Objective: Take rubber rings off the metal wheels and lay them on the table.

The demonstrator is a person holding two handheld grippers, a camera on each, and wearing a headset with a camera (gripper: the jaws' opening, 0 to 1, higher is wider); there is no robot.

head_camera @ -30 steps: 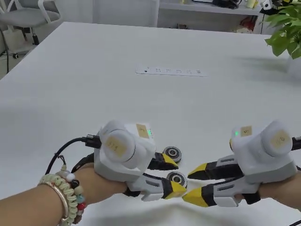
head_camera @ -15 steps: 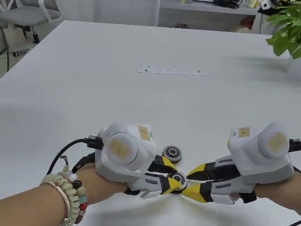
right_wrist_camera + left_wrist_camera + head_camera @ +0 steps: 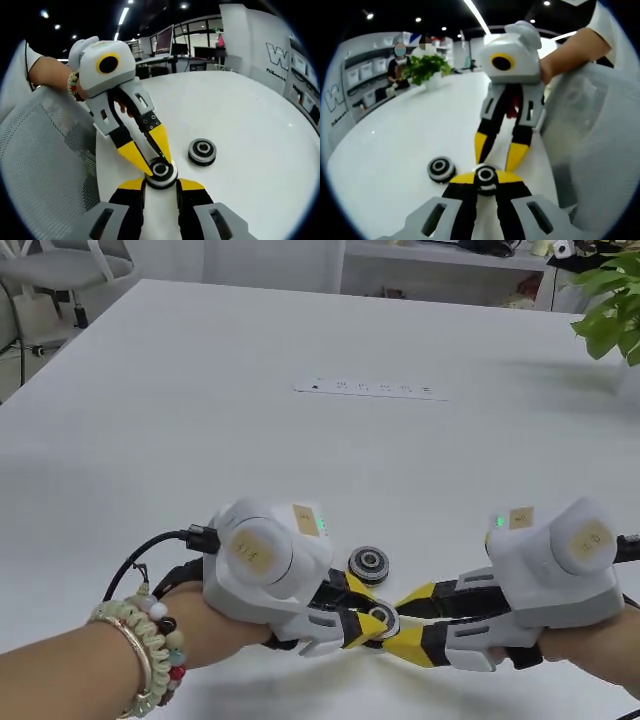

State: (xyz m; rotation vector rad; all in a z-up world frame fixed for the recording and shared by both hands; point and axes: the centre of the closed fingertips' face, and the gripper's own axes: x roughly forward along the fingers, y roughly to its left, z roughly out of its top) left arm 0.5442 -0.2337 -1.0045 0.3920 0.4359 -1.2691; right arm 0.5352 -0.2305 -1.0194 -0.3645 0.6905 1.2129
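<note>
**2 claws meet on 1 wheel at the near edge of the table**

From where I stand, the person has both grippers low over the white table, close in front of the body, with the tips pointing at each other. The left gripper comes in from the left and the right gripper from the right. Their yellow tips cross at the held wheel, a small metal disc lying flat on the tabletop.

In the left gripper view, the left claw is nearly closed. Its 2 yellow tips press against opposite sides of the held wheel, so it has hold of it. In the right gripper view, the right claw is narrowed to about the wheel's width. Its tips touch the wheel's sides from the other direction, so it grips the same wheel. The dark outer ring sits around that wheel's rim.

The second wheel lies flat on the table just beyond the crossed tips, close by but touching neither claw, and its own dark band is on.

Further up the table a white power strip lies flat, well apart from the work. A green plant stands at the far right corner. Beaded bracelets circle the left wrist.
</note>
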